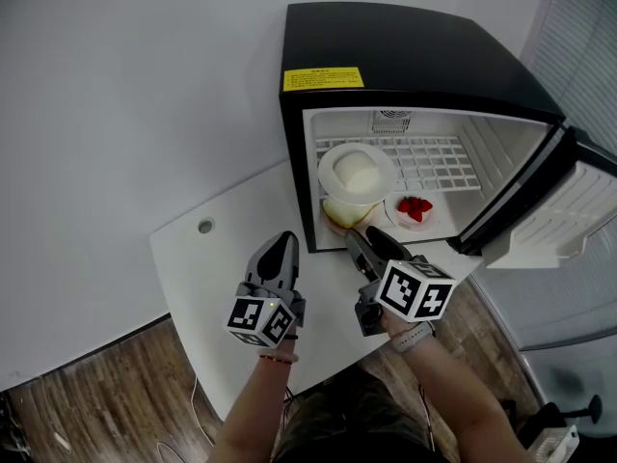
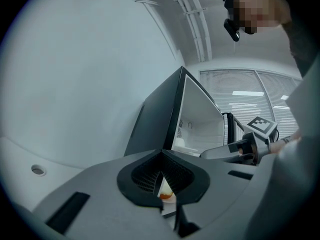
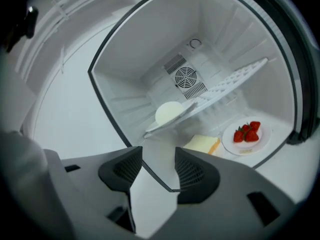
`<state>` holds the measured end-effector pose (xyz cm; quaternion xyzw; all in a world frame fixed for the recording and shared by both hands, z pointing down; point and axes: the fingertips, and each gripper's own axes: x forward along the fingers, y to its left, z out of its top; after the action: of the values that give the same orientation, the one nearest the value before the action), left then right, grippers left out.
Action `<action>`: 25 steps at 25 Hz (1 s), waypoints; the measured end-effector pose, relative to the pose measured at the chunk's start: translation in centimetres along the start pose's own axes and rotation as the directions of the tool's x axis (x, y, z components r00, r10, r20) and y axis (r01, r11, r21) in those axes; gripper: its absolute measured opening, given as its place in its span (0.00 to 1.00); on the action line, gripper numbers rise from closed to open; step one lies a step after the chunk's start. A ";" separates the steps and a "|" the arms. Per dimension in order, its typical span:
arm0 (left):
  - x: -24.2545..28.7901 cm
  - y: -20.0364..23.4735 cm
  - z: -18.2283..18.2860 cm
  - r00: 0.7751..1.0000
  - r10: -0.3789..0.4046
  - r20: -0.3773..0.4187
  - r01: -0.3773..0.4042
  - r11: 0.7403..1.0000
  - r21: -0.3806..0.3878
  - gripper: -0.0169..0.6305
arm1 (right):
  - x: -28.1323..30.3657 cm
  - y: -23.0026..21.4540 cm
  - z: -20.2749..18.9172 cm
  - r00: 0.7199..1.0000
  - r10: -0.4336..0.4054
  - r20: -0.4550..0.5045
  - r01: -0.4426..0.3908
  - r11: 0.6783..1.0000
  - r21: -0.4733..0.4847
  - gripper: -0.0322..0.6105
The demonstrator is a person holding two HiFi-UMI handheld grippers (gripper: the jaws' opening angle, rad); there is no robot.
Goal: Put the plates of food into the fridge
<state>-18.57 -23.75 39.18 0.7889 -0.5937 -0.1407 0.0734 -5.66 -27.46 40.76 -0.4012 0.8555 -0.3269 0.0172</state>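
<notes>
The black mini fridge (image 1: 405,56) stands open on the white table (image 1: 212,287). On its wire shelf (image 1: 434,162) rests a white plate with a pale round bun (image 1: 355,172), also seen in the right gripper view (image 3: 169,112). Below lie a yellow cake slice (image 1: 342,212) (image 3: 202,144) and a plate of strawberries (image 1: 415,208) (image 3: 247,132). My right gripper (image 1: 359,236) (image 3: 159,171) is open and empty just outside the fridge's front edge. My left gripper (image 1: 281,240) (image 2: 161,156) hovers over the table left of the fridge, its jaws together.
The fridge door (image 1: 545,205) swings out to the right. A round cable hole (image 1: 204,226) sits in the table's far left part. White wall stands behind, wooden floor (image 1: 87,403) below the table's curved edge.
</notes>
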 end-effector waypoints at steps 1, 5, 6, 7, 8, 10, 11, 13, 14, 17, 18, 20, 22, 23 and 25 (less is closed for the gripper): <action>-0.2 -0.1 0.0 1.000 -0.001 -0.001 0.001 1.000 0.002 0.04 | -0.2 0.2 -0.3 1.000 -0.001 -0.010 0.001 0.999 -0.054 0.38; -0.8 -0.5 -0.1 1.000 -0.005 -0.007 0.005 1.000 0.007 0.04 | -1.2 0.4 -1.4 1.000 -0.006 -0.025 0.002 0.988 -0.157 0.29; -0.9 -0.7 -0.2 1.000 -0.006 -0.008 0.006 1.000 0.007 0.04 | -1.4 0.4 -1.6 1.000 -0.005 -0.025 0.000 0.985 -0.173 0.25; -1.1 -0.8 -0.2 1.000 -0.008 -0.010 0.008 1.000 0.009 0.04 | -1.8 0.4 -1.8 1.000 -0.004 -0.024 -0.001 0.981 -0.195 0.22; -1.3 -1.1 -0.3 1.000 -0.012 -0.013 0.012 1.000 0.011 0.04 | -2.1 0.5 -1.9 1.000 -0.004 -0.022 -0.001 0.976 -0.220 0.17; -1.6 -1.6 -0.3 1.000 -0.022 -0.018 0.022 1.000 0.018 0.04 | -2.9 0.6 -2.3 1.000 -0.003 -0.018 -0.002 0.964 -0.265 0.08; -1.8 -1.8 -0.4 0.999 -0.027 -0.021 0.027 0.999 0.020 0.04 | -3.3 0.7 -2.4 1.000 0.000 -0.018 -0.005 0.960 -0.280 0.06; -2.4 -2.3 -0.4 0.999 -0.037 -0.027 0.038 0.999 0.023 0.04 | -4.1 0.9 -2.8 1.000 0.009 -0.020 -0.015 0.955 -0.296 0.06; -2.7 -2.6 -0.5 0.999 -0.043 -0.030 0.044 0.999 0.025 0.04 | -4.6 1.0 -3.1 1.000 0.012 -0.023 -0.018 0.953 -0.301 0.06; -3.6 -3.7 -0.7 0.997 -0.062 -0.039 0.063 0.998 0.030 0.04 | -6.1 1.2 -3.6 0.999 0.018 -0.026 -0.026 0.943 -0.332 0.06; -3.9 -4.1 -0.7 0.997 -0.069 -0.039 0.070 0.997 0.030 0.04 | -6.7 1.5 -3.8 0.999 0.025 -0.024 -0.032 0.939 -0.342 0.06; -4.6 -4.8 -0.7 0.996 -0.084 -0.034 0.085 0.996 0.028 0.04 | -8.1 2.1 -4.0 0.999 0.050 -0.010 -0.050 0.934 -0.355 0.06; -5.5 -5.7 -0.5 0.995 -0.095 -0.023 0.095 0.995 0.025 0.04 | -9.7 2.6 -4.2 0.997 0.070 0.014 -0.059 0.924 -0.378 0.06; -6.0 -6.2 -0.3 0.995 -0.100 -0.018 0.100 0.995 0.025 0.04 | -10.6 2.8 -4.4 0.997 0.072 0.025 -0.056 0.915 -0.400 0.06; -6.9 -7.3 0.3 0.993 -0.112 -0.020 0.113 0.993 0.033 0.04 | -12.4 3.1 -4.9 0.997 0.068 0.041 -0.043 0.895 -0.444 0.06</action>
<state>-13.79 -15.03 37.76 0.8235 -0.5499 -0.1273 0.0575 -0.80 -14.71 39.96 -0.3789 0.9177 -0.1121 -0.0416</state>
